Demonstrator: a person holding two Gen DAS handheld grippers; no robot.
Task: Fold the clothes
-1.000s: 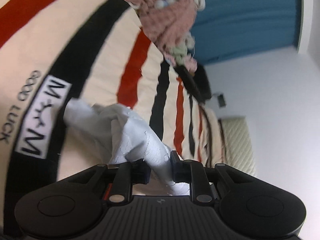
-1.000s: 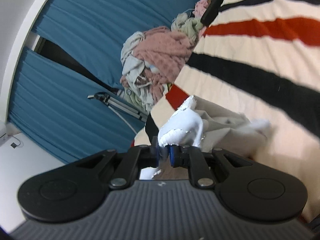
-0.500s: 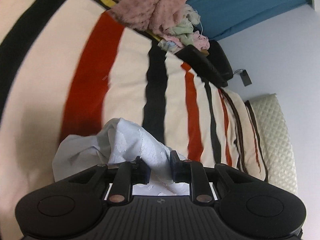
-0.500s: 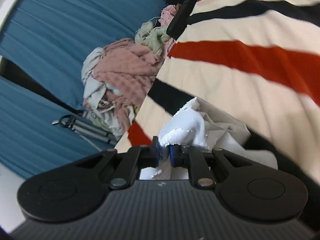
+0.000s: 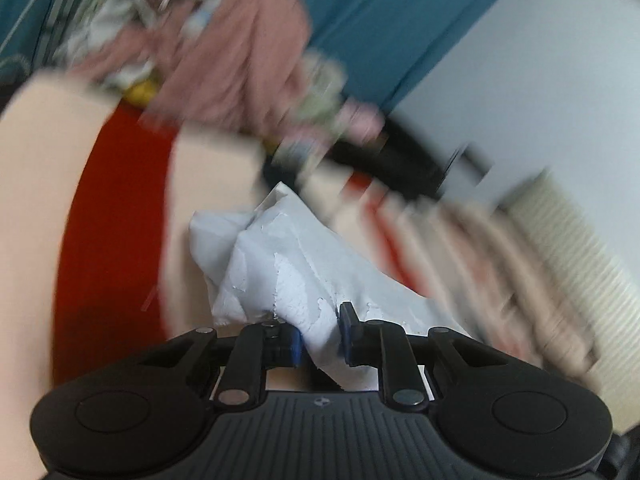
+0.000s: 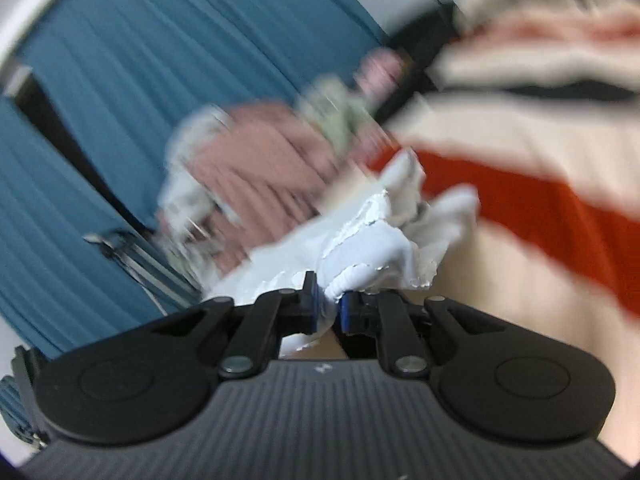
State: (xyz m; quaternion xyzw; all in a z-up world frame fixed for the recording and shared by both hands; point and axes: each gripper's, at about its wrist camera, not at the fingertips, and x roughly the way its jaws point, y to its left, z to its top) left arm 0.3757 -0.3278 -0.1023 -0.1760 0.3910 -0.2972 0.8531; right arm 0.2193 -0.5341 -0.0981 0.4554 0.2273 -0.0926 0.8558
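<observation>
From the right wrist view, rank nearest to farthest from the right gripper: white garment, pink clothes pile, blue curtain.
1. White garment: pinched in the right gripper, bunched just ahead.
2. Pink clothes pile: beyond the garment, up and left, at the striped blanket's edge.
3. Blue curtain: background, behind the pile, far left.

Black ribbed tongs [image 5: 319,336], blue pads, silver rivets
</observation>
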